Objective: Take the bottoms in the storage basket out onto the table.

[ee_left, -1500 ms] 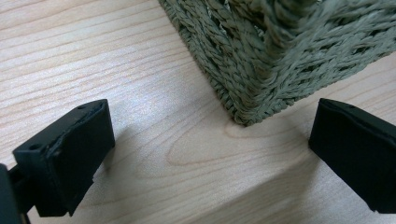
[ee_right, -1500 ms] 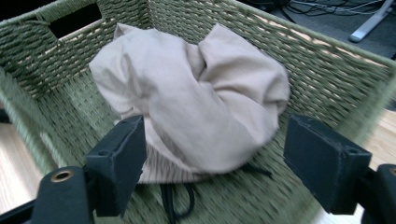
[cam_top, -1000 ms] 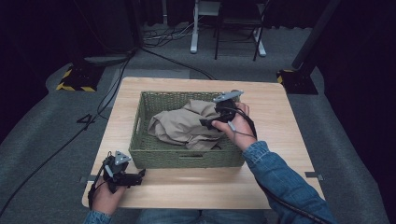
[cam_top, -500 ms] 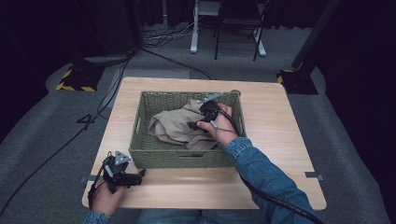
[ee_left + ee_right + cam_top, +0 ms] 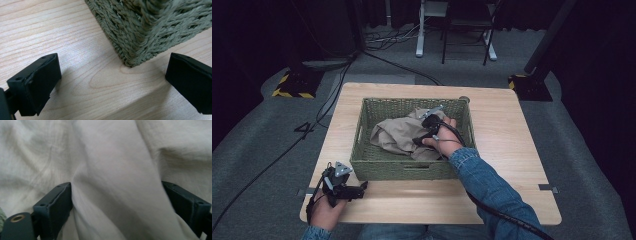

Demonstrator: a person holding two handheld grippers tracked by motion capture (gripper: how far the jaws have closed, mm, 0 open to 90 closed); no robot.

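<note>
A green woven basket (image 5: 407, 167) stands in the middle of the wooden table (image 5: 512, 150) and holds a crumpled beige cloth (image 5: 389, 134). My right gripper (image 5: 417, 141) is down inside the basket, pressed into the cloth. In the right gripper view its jaws stand open on either side of a raised fold of the cloth (image 5: 115, 170), with the gripper (image 5: 117, 205) pushed into the fabric. My left gripper (image 5: 359, 188) rests open on the table at the front left. Its jaws (image 5: 112, 82) point at the basket's near corner (image 5: 150, 30) and nothing lies between them.
The basket takes up most of the table's centre, with bare wood to its right and along the front edge. Cables, a floor stand with yellow-black tape (image 5: 292, 90) and chair legs (image 5: 462, 40) lie on the grey floor beyond the table.
My right gripper has moved left from near the basket's right rim and down onto the cloth. The left gripper has stayed where it was.
</note>
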